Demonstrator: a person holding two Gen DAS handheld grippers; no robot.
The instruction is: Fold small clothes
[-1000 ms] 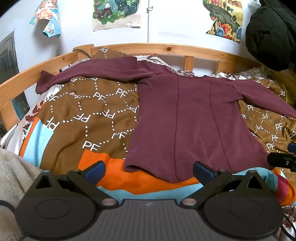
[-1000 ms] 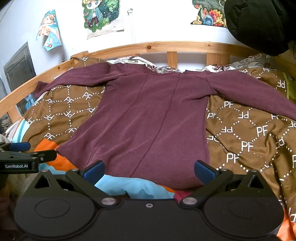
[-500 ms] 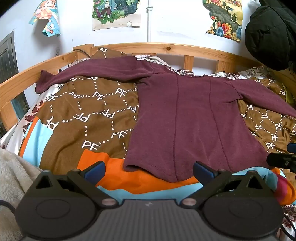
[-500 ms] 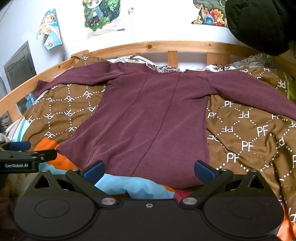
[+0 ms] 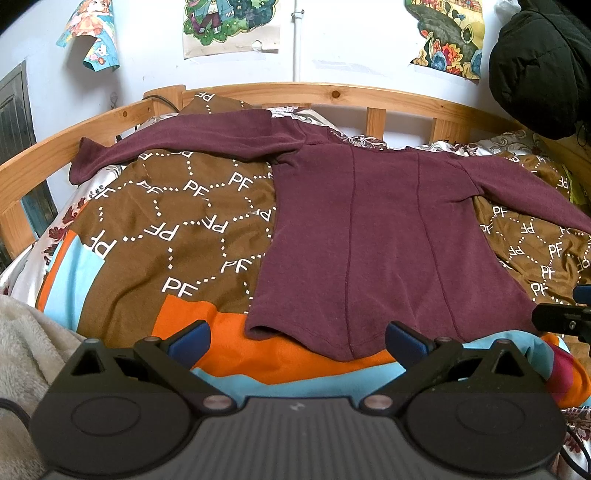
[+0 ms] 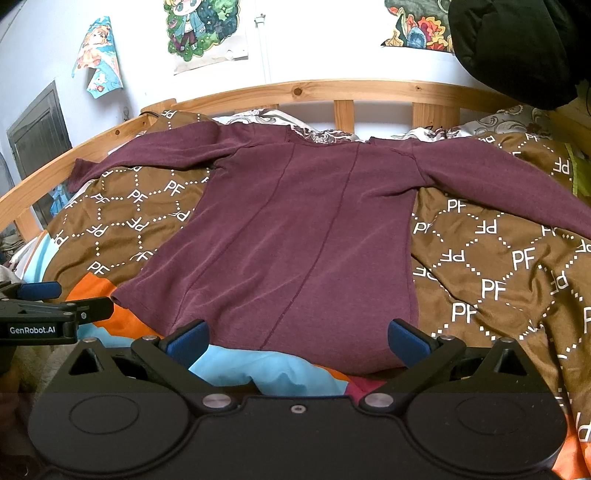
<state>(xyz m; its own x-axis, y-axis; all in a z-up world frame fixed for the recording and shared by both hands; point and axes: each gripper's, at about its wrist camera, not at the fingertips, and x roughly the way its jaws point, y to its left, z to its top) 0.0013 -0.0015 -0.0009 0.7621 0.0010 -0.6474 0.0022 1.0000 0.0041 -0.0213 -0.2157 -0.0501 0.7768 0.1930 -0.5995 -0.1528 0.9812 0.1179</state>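
Nearest, the left hand-held gripper (image 5: 297,334) and the right hand-held gripper (image 6: 297,334) both stand released, blue pads spread wide and grasping nothing, just short of the hem of the maroon long-sleeved top (image 5: 384,236). The top lies flat on the brown patterned quilt (image 5: 177,229), both sleeves stretched outward. Behind it runs the wooden bed rail (image 6: 332,88), then the wall with posters (image 6: 199,33).

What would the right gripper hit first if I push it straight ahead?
Likely the shirt: its hem lies just ahead between the open right gripper fingers, over the blanket. Height above it is unclear.
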